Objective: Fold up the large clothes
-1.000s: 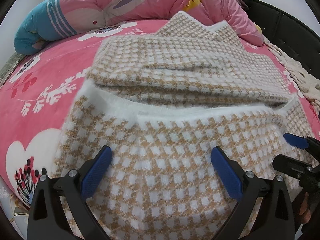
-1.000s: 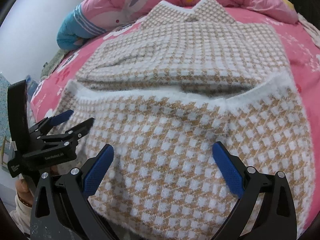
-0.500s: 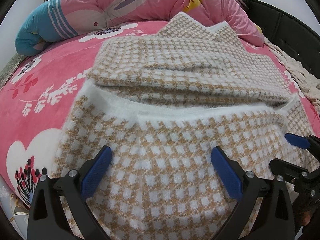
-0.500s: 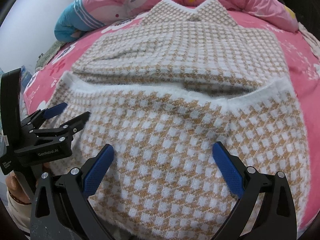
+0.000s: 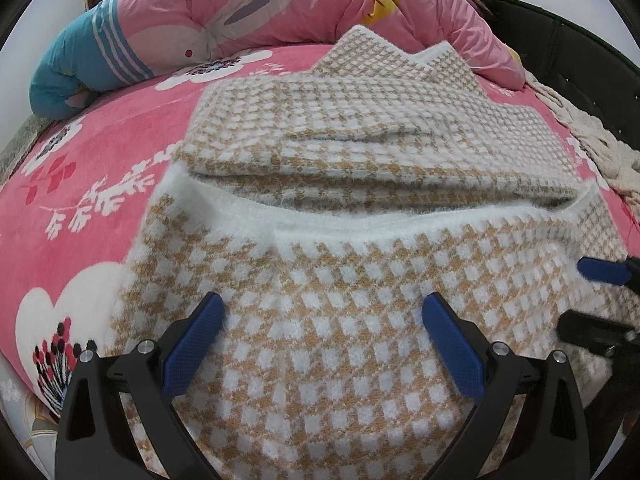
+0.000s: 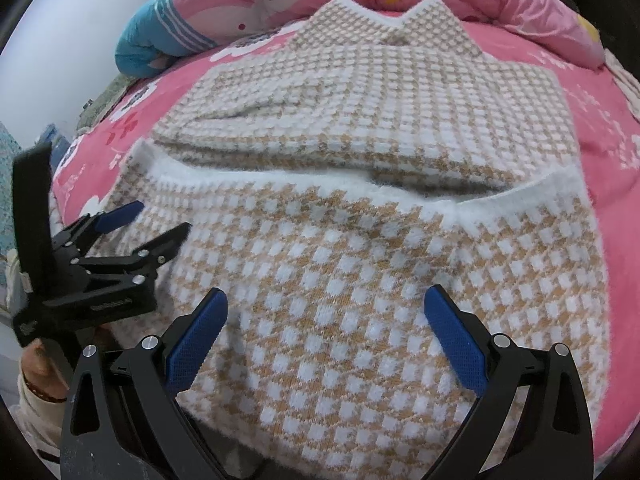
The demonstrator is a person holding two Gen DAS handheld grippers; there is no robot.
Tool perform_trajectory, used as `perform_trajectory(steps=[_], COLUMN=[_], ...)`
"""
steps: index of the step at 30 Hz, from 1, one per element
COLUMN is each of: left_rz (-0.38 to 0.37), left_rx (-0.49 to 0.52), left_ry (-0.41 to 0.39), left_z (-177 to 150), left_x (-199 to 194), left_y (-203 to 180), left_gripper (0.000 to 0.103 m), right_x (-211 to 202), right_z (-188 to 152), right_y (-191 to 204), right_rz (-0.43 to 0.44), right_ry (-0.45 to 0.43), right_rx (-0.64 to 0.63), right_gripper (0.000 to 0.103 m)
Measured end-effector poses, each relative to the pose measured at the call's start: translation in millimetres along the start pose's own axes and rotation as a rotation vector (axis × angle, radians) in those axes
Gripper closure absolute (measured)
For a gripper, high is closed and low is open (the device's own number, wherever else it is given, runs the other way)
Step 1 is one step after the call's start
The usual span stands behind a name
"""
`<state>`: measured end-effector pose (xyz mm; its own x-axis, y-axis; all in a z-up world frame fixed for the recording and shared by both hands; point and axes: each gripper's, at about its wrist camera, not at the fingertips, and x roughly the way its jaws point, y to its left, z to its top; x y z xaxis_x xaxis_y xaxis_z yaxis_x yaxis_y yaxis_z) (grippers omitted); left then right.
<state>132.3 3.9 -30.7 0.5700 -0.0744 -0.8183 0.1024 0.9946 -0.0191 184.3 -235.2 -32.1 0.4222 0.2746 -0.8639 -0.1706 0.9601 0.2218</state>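
On the pink bedspread (image 5: 100,152), the checked sweater (image 5: 360,288), its hem already doubled up, is being approached by left gripper (image 5: 324,332) and right gripper (image 6: 326,328), jaws spread, empty; near corners apparently need pinching next.

One sweater (image 5: 360,340) (checked), two tools (image 5: 324,312) (image 6: 326,308)

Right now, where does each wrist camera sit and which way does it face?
Left wrist: on the left tongs, open, looking along the checked sweater toward the pink quilt; right tongs at its right edge.
Right wrist: on the right tongs, open, facing likewise; left tongs and a hand at its left.
Shared: sweater, quilt.
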Motion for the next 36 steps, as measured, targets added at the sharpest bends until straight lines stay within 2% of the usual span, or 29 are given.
perform_trajectory(steps=[6,10,14,17,20,23,28,31,36], left_rz=[0.002,-0.036,-0.036,-0.087,-0.124,-0.173,-0.292,-0.331,-0.331], left_rx=[0.023,0.018,0.040,0.035,0.043,0.015,-0.100,-0.163,-0.219], left_ry=[0.002,-0.087,-0.175,-0.218,-0.266,-0.250,-0.177,-0.134,-0.054], left_z=[5.5,22.1,66.7,105.1,153.1,197.9,269.3,295.9,316.3], left_x=[-6.2,-28.9,-48.8,-52.1,-39.4,-11.9,52.1,86.8,131.4], left_y=[0.8,11.2,25.9,34.1,37.7,35.8,31.3,24.4,15.2], left_gripper=[0.005,0.005,0.005,0.005,0.005,0.005,0.005,0.006,0.009], right_x=[-32.4,-54.5,-68.4,-71.7,-69.1,-57.8,-22.6,14.6,61.6], right_z=[16.6,40.3,74.1,105.5,137.8,177.2,238.5,273.7,299.1], right_y=[-13.2,-27.7,-48.7,-60.9,-77.8,-97.8,-131.4,-148.2,-156.9], right_rz=[0.044,0.062,0.083,0.047,0.053,0.071,0.101,0.149,0.159], right_ry=[-0.055,-0.100,-0.135,-0.166,-0.181,-0.186,-0.164,-0.121,-0.070], right_rx=[-0.017,-0.026,-0.006,-0.007,0.013,0.041,0.131,0.190,0.238], right_gripper=[0.008,0.008,0.008,0.008,0.008,0.008,0.008,0.008,0.017])
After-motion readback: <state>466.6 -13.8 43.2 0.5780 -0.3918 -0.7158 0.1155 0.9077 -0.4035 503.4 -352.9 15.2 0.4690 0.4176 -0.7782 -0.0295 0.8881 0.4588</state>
